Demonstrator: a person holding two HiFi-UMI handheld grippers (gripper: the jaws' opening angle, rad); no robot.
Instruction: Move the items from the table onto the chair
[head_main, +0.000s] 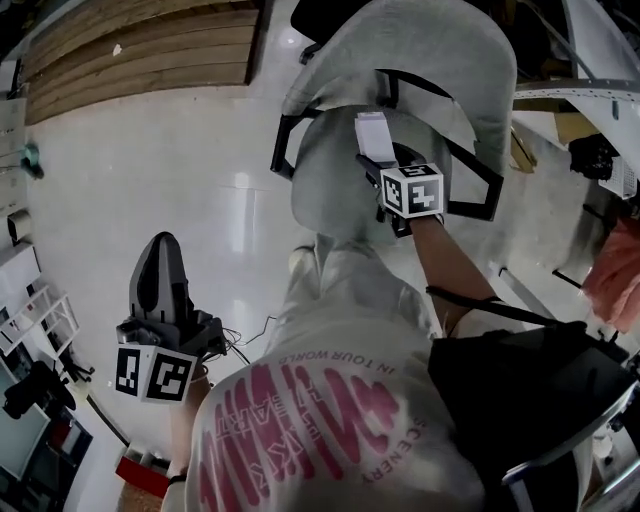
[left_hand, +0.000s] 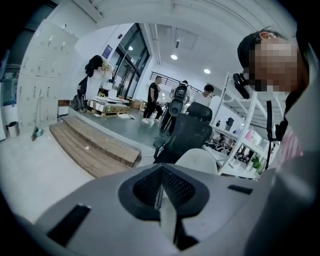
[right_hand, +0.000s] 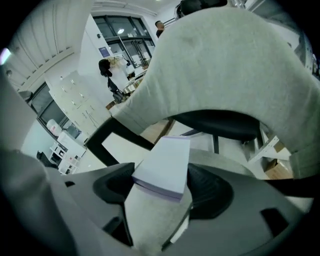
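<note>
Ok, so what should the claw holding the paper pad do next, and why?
Probably lower the right claw a little, then open it: it is shut on the paper pad above the seat of the grey chair, and the pad doesn't seem to rest on the seat yet.

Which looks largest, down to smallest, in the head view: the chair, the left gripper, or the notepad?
1. chair
2. left gripper, though nearness to the camera may enlarge it
3. notepad
</note>
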